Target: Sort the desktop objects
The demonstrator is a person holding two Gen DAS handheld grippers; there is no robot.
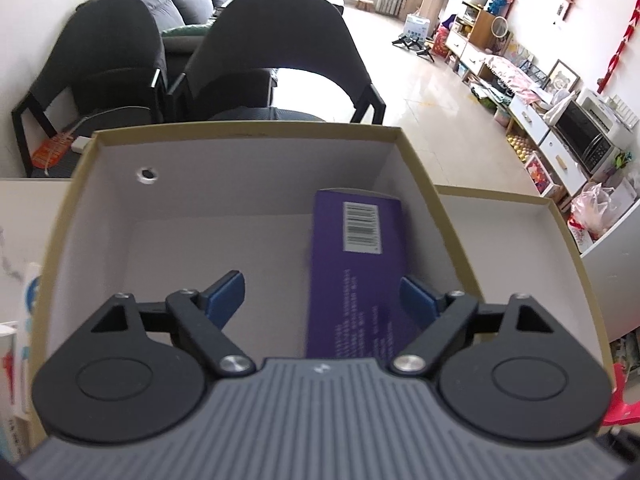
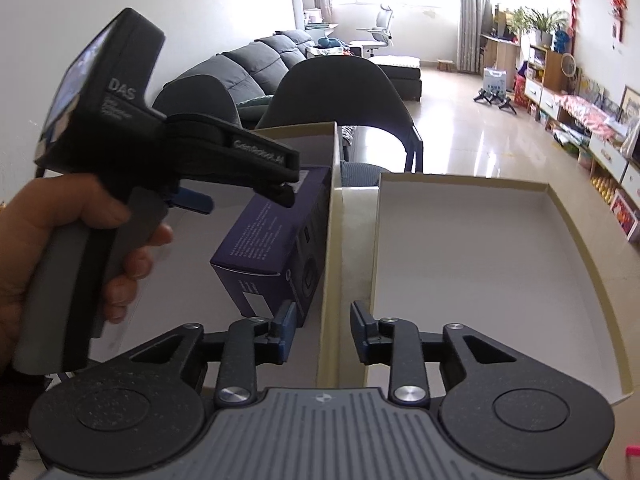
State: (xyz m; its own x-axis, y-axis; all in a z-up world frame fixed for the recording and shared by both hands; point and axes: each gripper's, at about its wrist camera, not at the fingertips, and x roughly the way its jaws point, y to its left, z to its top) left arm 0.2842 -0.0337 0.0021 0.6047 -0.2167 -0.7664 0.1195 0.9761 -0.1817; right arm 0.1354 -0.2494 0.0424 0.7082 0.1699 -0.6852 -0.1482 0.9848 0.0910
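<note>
Left tongs [image 1: 322, 292] nearest the lens, spread wide and empty, hanging inside the deep cardboard box [image 1: 240, 134], right pad just beside the purple carton [image 1: 352, 272] lying on the box floor against its right wall. Right tongs [image 2: 322, 330] also wide open, holding nothing, straddling the box wall and the edge of the shallow lid tray [image 2: 556, 204] beside it on the tabletop. Two dark chairs [image 1: 276, 52] stand close behind the box.
</note>
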